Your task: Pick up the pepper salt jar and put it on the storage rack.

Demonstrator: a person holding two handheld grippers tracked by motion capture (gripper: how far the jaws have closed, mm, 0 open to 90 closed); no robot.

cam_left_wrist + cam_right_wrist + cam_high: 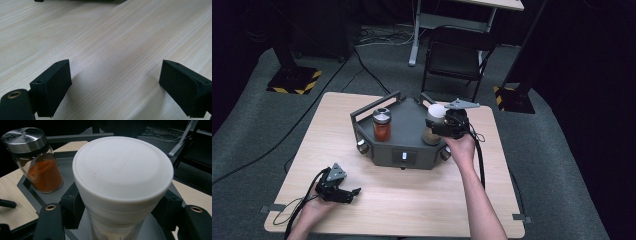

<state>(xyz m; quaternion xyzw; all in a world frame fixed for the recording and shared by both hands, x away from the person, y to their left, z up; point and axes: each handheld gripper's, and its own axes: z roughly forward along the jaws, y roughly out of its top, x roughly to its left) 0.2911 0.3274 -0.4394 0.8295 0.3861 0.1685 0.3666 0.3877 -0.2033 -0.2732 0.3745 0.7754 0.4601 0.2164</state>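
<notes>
A dark grey hexagonal tray (408, 131) sits on the wooden table. On its left part stands a glass jar of orange spice with a metal lid (382, 124) (37, 162). On its right part is a clear jar with a white lid (435, 120) (122, 177). My right gripper (443, 125) (122, 212) is shut on this white-lidded jar just below the lid, with a pad pressed on each side. My left gripper (349, 194) (115, 87) lies low over the bare table near the front left, jaws open with nothing between them.
The tray has raised rails at the back and round knobs (404, 157) along its front faces. Beyond the table (412, 200) stand a black folding chair (457, 55), a desk leg and two stand bases with hazard stripes (294, 80). Cables run over the grey carpet.
</notes>
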